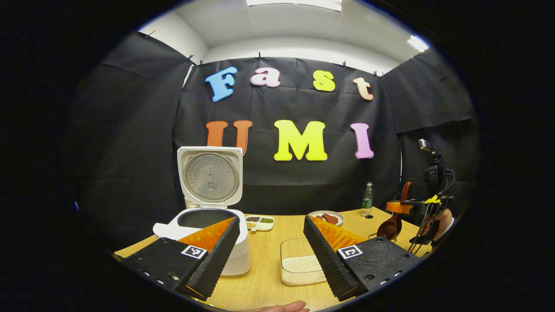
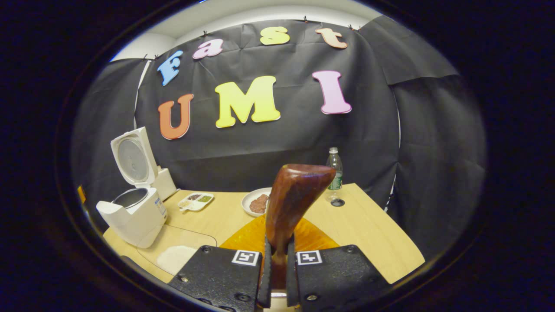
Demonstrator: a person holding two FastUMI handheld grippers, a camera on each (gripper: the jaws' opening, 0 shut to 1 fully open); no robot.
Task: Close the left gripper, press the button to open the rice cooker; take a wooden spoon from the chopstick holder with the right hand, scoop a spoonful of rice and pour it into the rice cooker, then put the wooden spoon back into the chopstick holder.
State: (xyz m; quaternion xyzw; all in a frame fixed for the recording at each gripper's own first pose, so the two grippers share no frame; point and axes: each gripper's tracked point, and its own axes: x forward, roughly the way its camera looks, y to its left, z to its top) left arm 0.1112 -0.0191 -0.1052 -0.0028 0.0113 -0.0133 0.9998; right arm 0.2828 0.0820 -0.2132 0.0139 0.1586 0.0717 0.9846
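The white rice cooker (image 1: 225, 255) stands at the table's left with its lid (image 1: 210, 177) up and its dark pot showing. My left gripper (image 1: 271, 221) hovers open in front of it, holding nothing. A clear box of rice (image 1: 301, 262) lies between and beyond its fingers. My right gripper (image 2: 278, 247) is shut on the handle of a brown wooden spoon (image 2: 295, 195), which points up and away. In the left gripper view, the right gripper (image 1: 405, 207) is at the far right, with the wooden spoon's (image 1: 391, 226) bowl hanging down. The rice cooker (image 2: 134, 212) and rice box (image 2: 182, 253) lie to its left.
A plate of brown food (image 1: 326, 216) (image 2: 258, 201), a small divided dish (image 1: 259, 222) (image 2: 196, 200) and a plastic bottle (image 1: 367, 199) (image 2: 334, 173) sit toward the back of the wooden table (image 2: 368, 229). Dark wires (image 1: 422, 234) hang by the right gripper. A hand (image 1: 277, 307) shows at the bottom edge.
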